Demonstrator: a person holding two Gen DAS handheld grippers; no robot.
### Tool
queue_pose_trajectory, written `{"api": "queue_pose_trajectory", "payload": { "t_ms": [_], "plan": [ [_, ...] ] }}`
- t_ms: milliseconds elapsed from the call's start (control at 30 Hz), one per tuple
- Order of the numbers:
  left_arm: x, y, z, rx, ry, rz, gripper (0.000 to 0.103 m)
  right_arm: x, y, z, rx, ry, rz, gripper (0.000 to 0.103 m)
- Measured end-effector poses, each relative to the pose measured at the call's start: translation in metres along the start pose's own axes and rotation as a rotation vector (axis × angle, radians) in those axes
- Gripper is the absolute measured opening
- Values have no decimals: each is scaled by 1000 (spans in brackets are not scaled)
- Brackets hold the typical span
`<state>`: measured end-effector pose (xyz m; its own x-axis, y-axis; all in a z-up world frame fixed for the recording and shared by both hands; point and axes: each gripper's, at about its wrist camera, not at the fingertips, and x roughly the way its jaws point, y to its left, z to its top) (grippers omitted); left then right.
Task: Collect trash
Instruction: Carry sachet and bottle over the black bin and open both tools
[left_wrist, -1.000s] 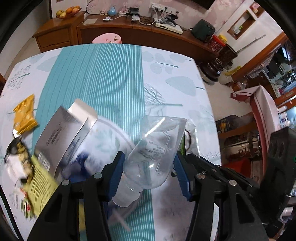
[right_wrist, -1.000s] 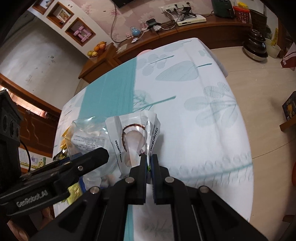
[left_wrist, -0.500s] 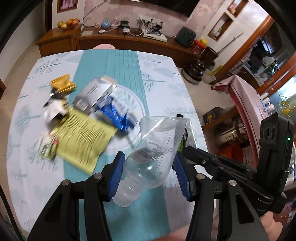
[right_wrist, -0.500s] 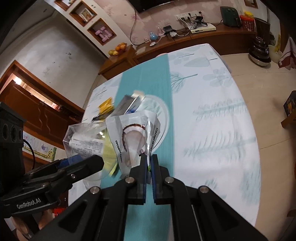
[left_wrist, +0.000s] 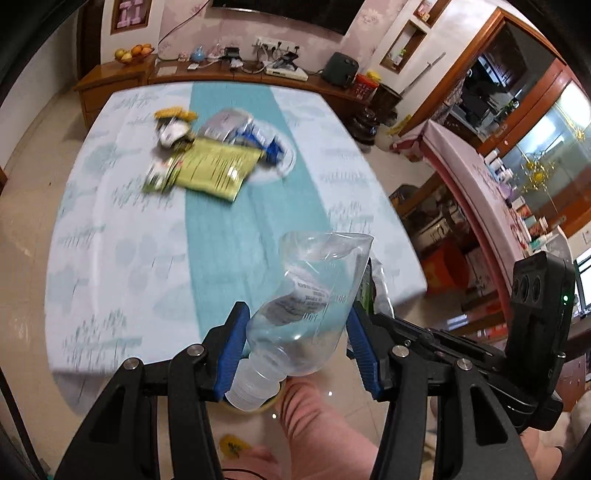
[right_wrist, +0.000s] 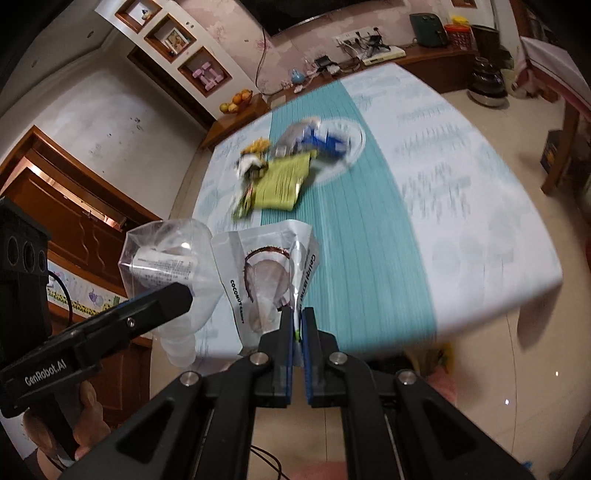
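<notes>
I am holding two pieces of trash clear of the desk (left_wrist: 110, 258). The left gripper (left_wrist: 295, 343) is clamping a crushed clear plastic bottle (left_wrist: 306, 295), jaws pressing its flanks, cap end pointing back toward me. The right gripper (right_wrist: 297, 332) is pinching the lower edge of a white coconut snack pouch (right_wrist: 266, 273), jaws clenched nearly flat on the film. Both items are hanging over the near edge of the desk, above the floor.

More trash is lying on the desk, well apart from both grippers: a yellow-green wrapper (left_wrist: 214, 170), a blue-and-white packet (left_wrist: 255, 136), a silver box (left_wrist: 221, 123) and small yellow scraps (left_wrist: 173, 114), all blurred.

I am judging this as the carry-to-bin step. I cannot make out a bin for certain; something yellowish is showing on the floor (right_wrist: 480, 206) under the desk edge, too blurred to name.

Notes for doing it well:
- I am keeping both grips firm; the bottle is slick and springy, so it could squirt out.
- The pouch is held by thin film only, so I am avoiding jerks.
- I am planning to release only once each item is squarely over the receptacle, one gripper at a time.
</notes>
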<state>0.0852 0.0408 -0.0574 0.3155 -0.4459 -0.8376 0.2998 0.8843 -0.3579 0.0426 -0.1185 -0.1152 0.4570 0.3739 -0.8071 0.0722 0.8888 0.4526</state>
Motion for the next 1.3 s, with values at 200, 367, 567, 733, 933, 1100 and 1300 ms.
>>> {"api": "queue_pose_trajectory", "payload": {
  "t_ms": [200,367,567,733,933,1100,1300],
  "plan": [
    [-4,18,-64,-40,24,7,52,4,5,-70,-12,96,-47,4],
    [24,32,-111,-80,67,39,52,22,-6,-111,-6,169,-76,4],
    [97,54,-155,-133,144,77,52,75,-39,-150,16,256,-112,4],
    [171,78,-183,-204,172,87,53,139,-82,-173,3,296,-148,4],
    [258,104,-204,-252,185,108,54,220,-139,-195,24,333,-173,8],
    [307,124,-215,-270,196,140,68,275,-173,-206,61,352,-150,9],
    [333,137,-223,-258,229,209,89,308,-188,-205,89,358,-162,40]
  ]
}}
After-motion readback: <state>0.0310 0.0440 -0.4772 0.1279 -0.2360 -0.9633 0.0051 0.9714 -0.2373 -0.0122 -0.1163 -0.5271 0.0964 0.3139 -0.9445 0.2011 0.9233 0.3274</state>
